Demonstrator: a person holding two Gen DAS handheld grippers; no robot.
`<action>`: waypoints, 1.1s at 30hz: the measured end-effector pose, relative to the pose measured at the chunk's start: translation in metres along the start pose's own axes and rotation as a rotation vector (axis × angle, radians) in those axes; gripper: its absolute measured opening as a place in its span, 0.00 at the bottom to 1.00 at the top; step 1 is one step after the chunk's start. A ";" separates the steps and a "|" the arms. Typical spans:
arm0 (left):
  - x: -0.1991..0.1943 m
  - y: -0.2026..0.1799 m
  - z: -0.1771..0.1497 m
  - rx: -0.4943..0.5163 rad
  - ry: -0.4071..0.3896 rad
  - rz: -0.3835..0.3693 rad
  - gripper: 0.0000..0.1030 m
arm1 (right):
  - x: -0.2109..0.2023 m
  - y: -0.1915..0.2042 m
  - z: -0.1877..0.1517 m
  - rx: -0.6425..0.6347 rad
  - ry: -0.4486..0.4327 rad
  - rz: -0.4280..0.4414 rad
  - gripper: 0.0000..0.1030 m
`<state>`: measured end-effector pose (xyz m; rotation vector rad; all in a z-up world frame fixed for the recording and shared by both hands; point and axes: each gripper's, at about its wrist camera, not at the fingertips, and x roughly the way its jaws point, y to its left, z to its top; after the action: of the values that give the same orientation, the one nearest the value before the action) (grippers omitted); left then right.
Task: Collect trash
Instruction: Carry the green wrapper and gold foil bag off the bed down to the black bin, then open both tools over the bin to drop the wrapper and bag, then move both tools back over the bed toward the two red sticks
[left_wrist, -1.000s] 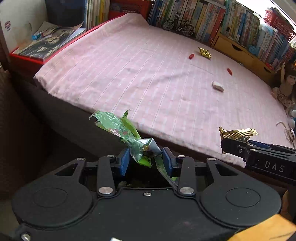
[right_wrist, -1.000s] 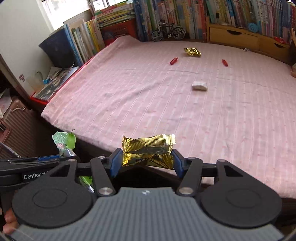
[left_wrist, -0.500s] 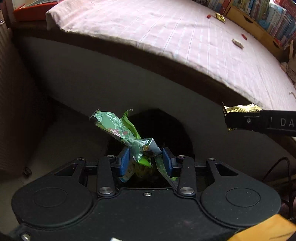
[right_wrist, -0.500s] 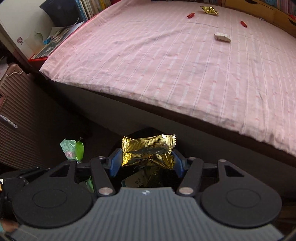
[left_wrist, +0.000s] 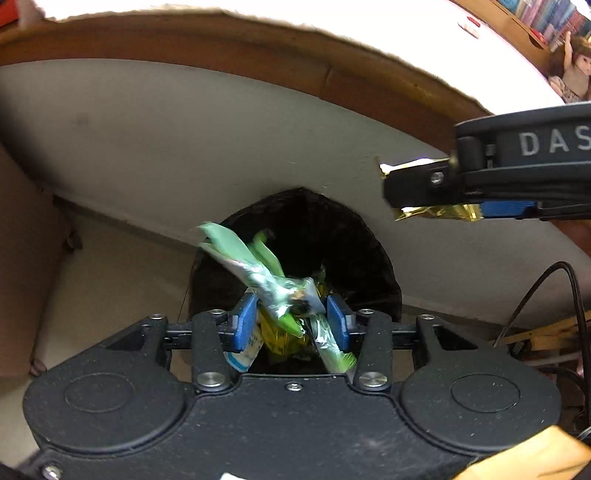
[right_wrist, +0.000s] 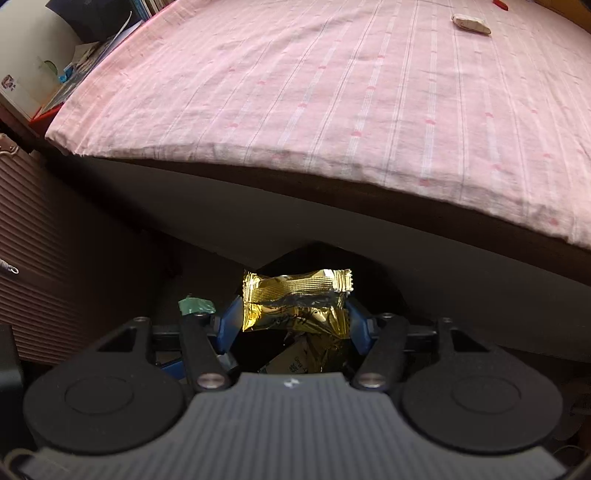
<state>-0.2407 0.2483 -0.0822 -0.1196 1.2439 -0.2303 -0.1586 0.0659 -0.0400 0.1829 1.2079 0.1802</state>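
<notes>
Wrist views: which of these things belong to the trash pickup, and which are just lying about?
Job:
green wrapper, in the opening left gripper
gold wrapper, in the opening right gripper
black bin
white scrap on the bed

Lying about:
doll
suitcase
cable

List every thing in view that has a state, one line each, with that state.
Left tool: jaws opening, green wrapper between them, over the bin.
Green wrapper: crumpled, sticking up from the left tool.
Right tool: jaws opening, gold wrapper between them.
Gold wrapper: creased, empty-looking, above the bin.
Bin: open, black liner, trash already inside.
White scrap: lying on the bed.
</notes>
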 end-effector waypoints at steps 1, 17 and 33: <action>0.004 0.000 0.001 0.005 -0.003 0.001 0.45 | 0.006 -0.002 0.000 0.003 0.002 0.002 0.65; 0.012 -0.023 -0.001 0.030 -0.006 0.015 0.78 | 0.024 -0.029 -0.004 0.049 0.012 0.015 0.83; -0.137 -0.075 0.069 0.138 -0.276 -0.061 0.90 | -0.148 -0.033 0.051 0.043 -0.330 -0.022 0.83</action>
<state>-0.2246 0.2053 0.0824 -0.0676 0.9476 -0.3406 -0.1604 -0.0037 0.1046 0.2276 0.8855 0.0998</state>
